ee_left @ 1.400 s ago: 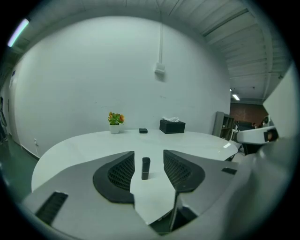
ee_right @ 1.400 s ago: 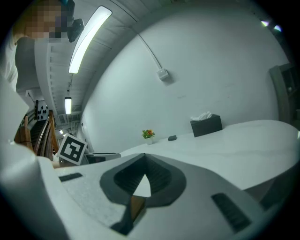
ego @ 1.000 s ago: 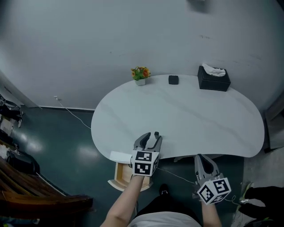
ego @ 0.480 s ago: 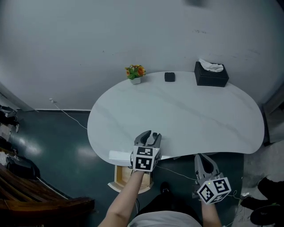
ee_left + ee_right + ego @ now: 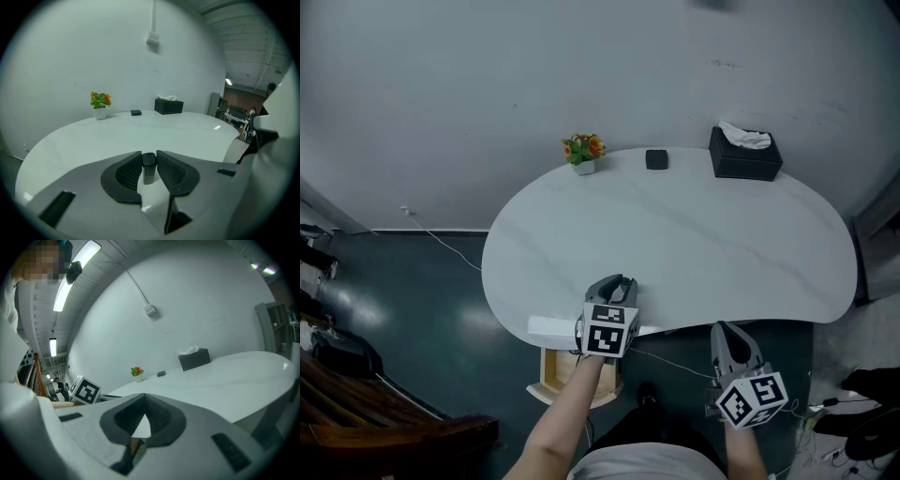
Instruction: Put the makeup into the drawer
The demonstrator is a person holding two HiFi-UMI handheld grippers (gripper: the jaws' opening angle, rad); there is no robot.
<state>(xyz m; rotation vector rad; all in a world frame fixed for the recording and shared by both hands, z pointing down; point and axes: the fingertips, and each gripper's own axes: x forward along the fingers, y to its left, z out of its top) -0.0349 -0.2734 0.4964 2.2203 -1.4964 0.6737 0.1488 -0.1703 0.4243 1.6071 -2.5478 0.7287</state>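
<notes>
Drawer (image 5: 555,373): open under the tabletop's (image 5: 694,244) near edge, wooden inside showing; it is the leftmost and lowest thing here.
Left tool (image 5: 619,283): at the near edge; its jaws have just been closing and now pinch the makeup tube (image 5: 148,168).
Makeup tube: small, dark, upright between the pads, apparently standing on the tabletop; the drawer lies down-left of it, nearest this hand.
Right tool (image 5: 725,330): jaws together with nothing between them, off the edge, farther from the drawer.

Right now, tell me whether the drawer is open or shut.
Open. In the head view the drawer juts out from under the table's near edge, with its wooden inside showing.
</notes>
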